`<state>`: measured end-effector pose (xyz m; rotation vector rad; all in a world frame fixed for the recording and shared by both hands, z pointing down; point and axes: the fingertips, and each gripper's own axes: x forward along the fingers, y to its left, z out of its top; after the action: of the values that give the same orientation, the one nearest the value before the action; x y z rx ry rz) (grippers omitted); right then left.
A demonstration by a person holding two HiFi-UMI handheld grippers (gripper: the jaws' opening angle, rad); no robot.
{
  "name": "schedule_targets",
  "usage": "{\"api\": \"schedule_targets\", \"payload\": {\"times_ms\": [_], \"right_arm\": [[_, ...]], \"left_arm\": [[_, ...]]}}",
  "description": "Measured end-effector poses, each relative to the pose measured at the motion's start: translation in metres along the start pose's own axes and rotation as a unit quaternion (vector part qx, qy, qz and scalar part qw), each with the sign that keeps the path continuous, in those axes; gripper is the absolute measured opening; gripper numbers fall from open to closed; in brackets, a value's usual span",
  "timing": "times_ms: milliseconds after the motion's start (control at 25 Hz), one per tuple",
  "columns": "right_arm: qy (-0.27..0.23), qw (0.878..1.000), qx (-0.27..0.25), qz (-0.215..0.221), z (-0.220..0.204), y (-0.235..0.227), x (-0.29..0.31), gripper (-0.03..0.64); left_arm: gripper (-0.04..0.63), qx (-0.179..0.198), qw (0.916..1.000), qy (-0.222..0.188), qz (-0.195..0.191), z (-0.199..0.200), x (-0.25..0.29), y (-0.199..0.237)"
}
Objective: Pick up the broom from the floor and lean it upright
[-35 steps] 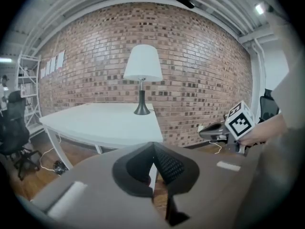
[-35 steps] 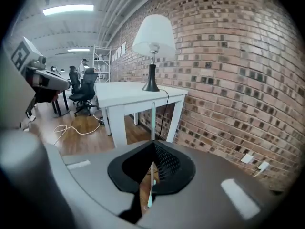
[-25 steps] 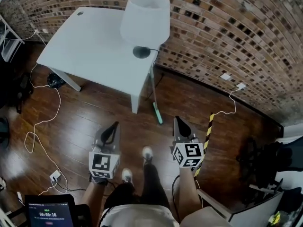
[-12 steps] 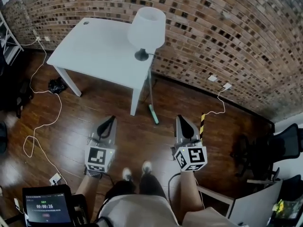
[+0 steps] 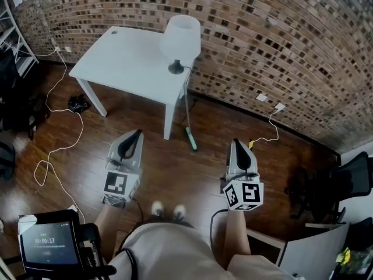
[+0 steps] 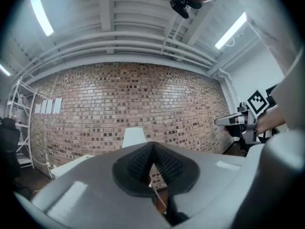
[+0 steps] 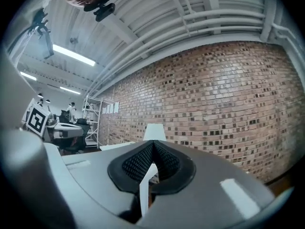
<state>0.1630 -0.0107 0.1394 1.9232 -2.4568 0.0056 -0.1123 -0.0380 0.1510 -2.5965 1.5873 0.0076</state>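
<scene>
Apparently final step done: broom (image 5: 190, 137) leans upright at table (image 5: 128, 63) corner, green head on floor. Left gripper (image 5: 136, 134), right gripper (image 5: 236, 143) both closed, empty, well clear. Next: probably only confirm lean holds.

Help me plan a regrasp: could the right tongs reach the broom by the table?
Probably yes: only bare floor lies between the right tongs and the broom, which leans at the table corner. They are shut, though, and need opening first.
</scene>
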Motion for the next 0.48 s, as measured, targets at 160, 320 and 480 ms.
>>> {"api": "schedule_targets", "payload": {"times_ms": [160,320,480], "right_arm": [[-0.005,1.0,0.004,-0.005,-0.009,-0.001,-0.018,0.012],[-0.004,1.0,-0.005,-0.005,-0.009,0.001,-0.026,0.012],[0.0,1.0,-0.009,-0.007,-0.008,0.003,-0.038,0.012]], "left_arm": [[0.0,0.0,0.9999,0.0,-0.016,-0.001,-0.006,-0.026],[0.0,0.007,0.9996,0.002,-0.028,0.002,-0.009,-0.04],[0.0,-0.004,0.9994,0.005,-0.034,0.003,-0.019,-0.047]]}}
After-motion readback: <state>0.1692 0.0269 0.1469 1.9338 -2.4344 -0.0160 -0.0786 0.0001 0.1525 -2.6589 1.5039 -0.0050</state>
